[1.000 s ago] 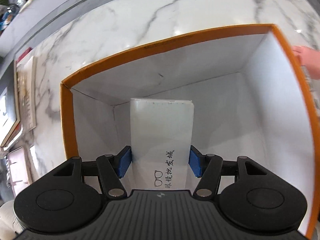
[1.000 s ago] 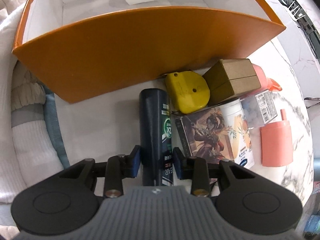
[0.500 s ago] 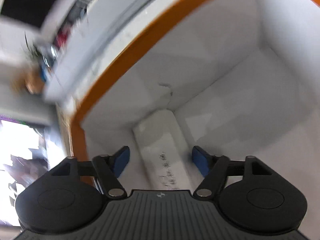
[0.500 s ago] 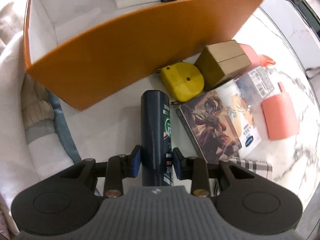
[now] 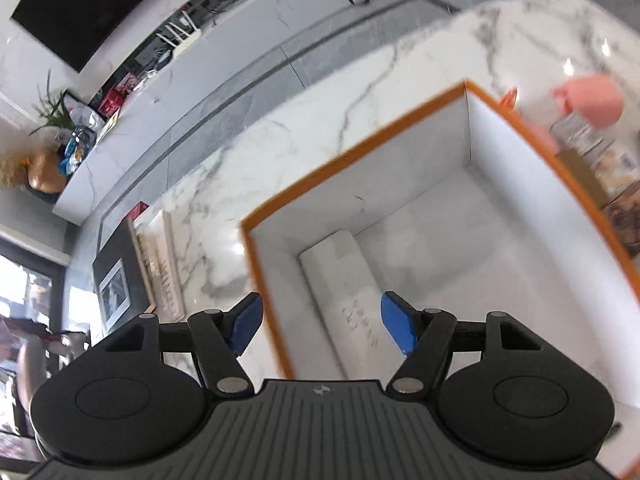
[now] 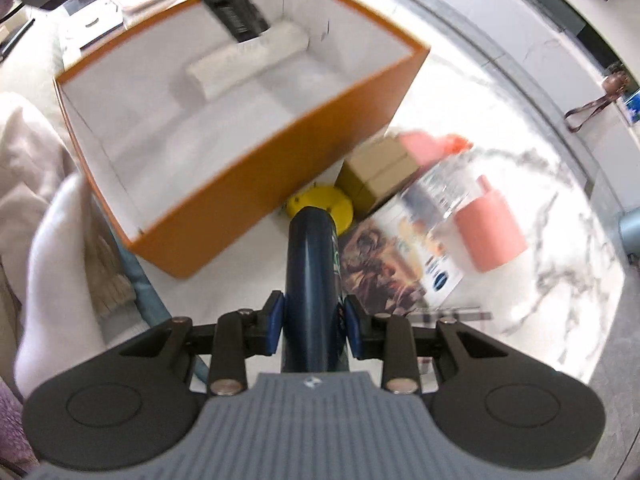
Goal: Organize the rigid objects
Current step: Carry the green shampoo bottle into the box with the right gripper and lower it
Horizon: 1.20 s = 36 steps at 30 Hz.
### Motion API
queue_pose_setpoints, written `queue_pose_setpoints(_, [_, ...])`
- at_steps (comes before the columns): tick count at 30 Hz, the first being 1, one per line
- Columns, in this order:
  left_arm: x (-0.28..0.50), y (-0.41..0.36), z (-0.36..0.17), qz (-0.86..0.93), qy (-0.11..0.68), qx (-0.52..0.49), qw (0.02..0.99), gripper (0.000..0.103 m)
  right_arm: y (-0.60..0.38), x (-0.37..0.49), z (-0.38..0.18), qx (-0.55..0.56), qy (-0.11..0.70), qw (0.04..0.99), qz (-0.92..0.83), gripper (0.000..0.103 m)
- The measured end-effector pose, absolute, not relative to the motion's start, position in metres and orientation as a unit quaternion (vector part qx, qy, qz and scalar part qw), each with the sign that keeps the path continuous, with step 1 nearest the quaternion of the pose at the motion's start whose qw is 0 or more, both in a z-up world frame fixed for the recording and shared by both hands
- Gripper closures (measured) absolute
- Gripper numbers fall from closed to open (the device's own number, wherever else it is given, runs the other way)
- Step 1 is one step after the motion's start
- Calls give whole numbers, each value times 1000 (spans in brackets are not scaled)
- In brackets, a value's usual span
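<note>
An orange box (image 5: 540, 152) with a white inside stands on the marble table; it also shows in the right wrist view (image 6: 224, 204). A white glasses case (image 5: 344, 280) lies inside it along the left wall, also seen from the right wrist (image 6: 248, 60). My left gripper (image 5: 320, 326) is open and empty, raised above the box's left edge. My right gripper (image 6: 314, 326) is shut on a dark blue spray can (image 6: 312, 256) and holds it lifted off the table, in front of the box.
Right of the box lie a yellow tape measure (image 6: 324, 202), a brown cardboard box (image 6: 380, 170), a picture card box (image 6: 380, 268), a clear bottle (image 6: 444, 184) and a pink cup (image 6: 490, 232). White cloth (image 6: 52, 240) lies to the left. Picture frames (image 5: 120, 284) stand left of the box.
My left gripper let go of the white case, opened, and drew back up out of the box. My right gripper lifted the spray can off the table.
</note>
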<state>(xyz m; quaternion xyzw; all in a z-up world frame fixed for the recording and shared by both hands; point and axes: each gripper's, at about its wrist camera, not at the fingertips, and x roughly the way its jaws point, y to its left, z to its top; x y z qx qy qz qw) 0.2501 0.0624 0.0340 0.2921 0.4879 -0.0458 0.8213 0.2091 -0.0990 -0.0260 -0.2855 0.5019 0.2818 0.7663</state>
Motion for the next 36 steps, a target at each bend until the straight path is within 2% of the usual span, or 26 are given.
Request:
queue_pose_setpoints(4, [235,88,57,-38,471,272,838,25,-88,211,9,-281,475,789,271,71])
queue_pose_setpoints(7, [234,103,57,-33,489,249,835,35,-76,212,33,-272,457,803,268,71])
queue_pose_setpoints(13, [238,132,41,-60,543,154,823,51,-36,241,37,-209,458,820,272,71])
queue_pose_setpoints(15, [240,138,35,-63,545,134,825,59,-18,254,27,-184,464,822,273,71])
queue_pose_setpoints(20, [247,152,20,-68,547,106,828,71,17,296,-8,-106,499,826,239,71])
queue_pose_setpoints(36, [262,166,-5,-111,573,47,810,91,61,376,-106,-24,534,831,155,70])
